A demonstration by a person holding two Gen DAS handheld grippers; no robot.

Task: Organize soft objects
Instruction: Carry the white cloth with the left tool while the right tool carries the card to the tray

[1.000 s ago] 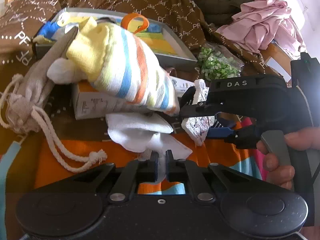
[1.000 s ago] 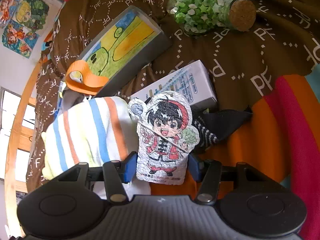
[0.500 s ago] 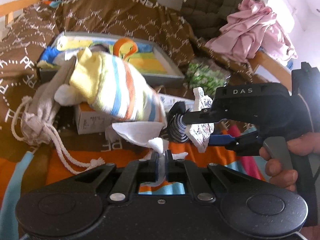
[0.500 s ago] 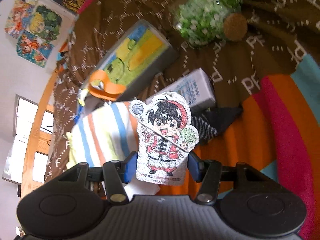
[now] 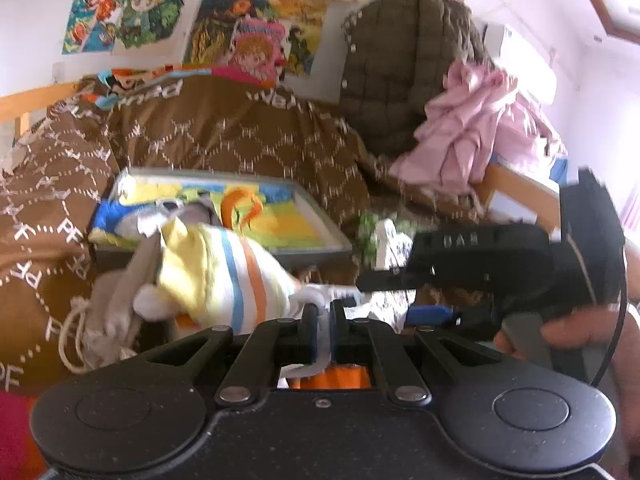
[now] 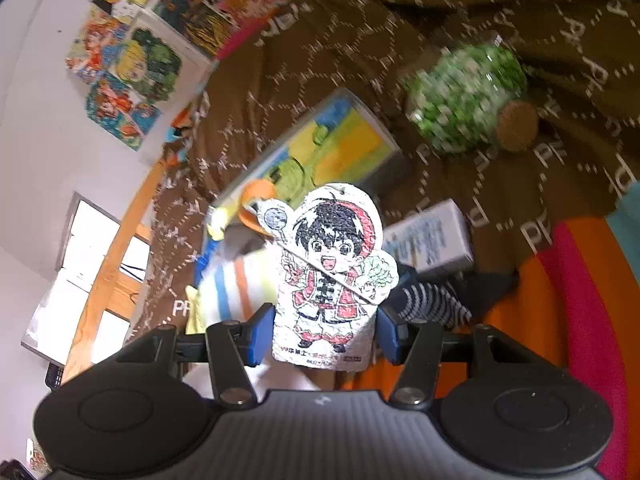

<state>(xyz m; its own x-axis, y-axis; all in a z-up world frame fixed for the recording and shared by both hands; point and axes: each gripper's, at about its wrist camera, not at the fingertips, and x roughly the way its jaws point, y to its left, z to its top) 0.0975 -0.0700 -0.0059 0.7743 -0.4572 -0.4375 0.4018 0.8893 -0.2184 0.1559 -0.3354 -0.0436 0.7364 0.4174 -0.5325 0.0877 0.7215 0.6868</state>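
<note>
My left gripper [image 5: 322,316] is shut on the white edge of a striped yellow, blue and orange cloth [image 5: 224,280] and holds it lifted over the bed. My right gripper [image 6: 324,332] is shut on a flat cartoon-boy soft charm [image 6: 332,276], held upright between its blue pads. The right gripper also shows at the right of the left wrist view [image 5: 480,276]. The striped cloth appears behind the charm in the right wrist view [image 6: 232,288].
A picture tray [image 5: 224,216] lies on the brown blanket [image 5: 240,140]. A drawstring bag [image 5: 108,312], a white box [image 6: 432,240], a striped black sock [image 6: 432,304] and a jar of green stars [image 6: 468,96] lie around. Pink clothes [image 5: 472,132] hang at the back right.
Both grippers have risen and tilted up, lifting the striped cloth and the charm away from the bed. The wall posters have come into view.
</note>
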